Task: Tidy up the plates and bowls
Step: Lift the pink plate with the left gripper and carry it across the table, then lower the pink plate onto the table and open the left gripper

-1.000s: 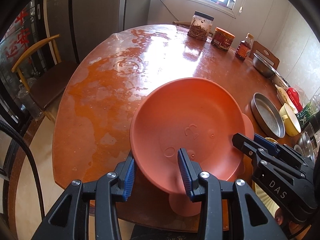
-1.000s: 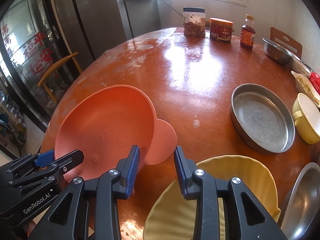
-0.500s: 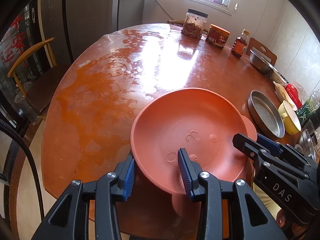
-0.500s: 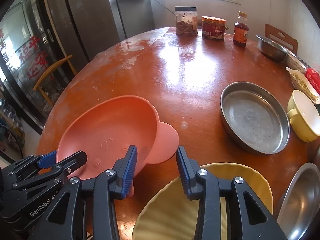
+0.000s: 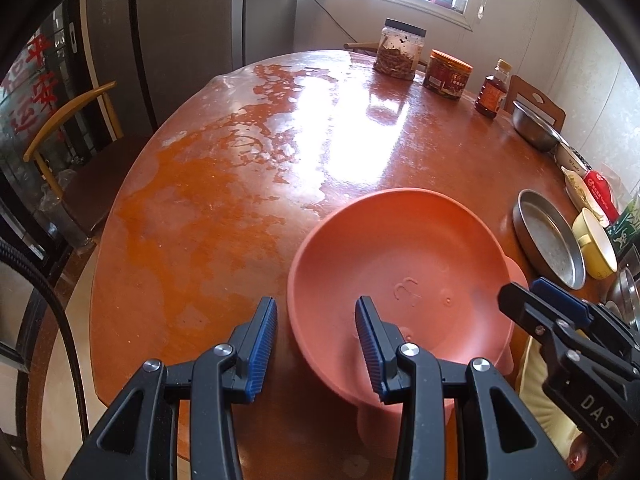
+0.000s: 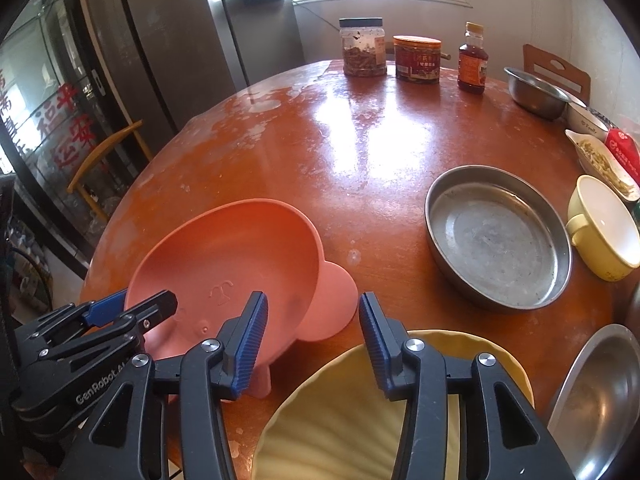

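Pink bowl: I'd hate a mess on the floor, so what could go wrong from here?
The pink bowl looks tilted near the table's front edge, the left gripper straddling its rim; a careless pull could drag it off. The right gripper, jaws opening with nothing clamped, hangs just over the yellow plate and could knock it.
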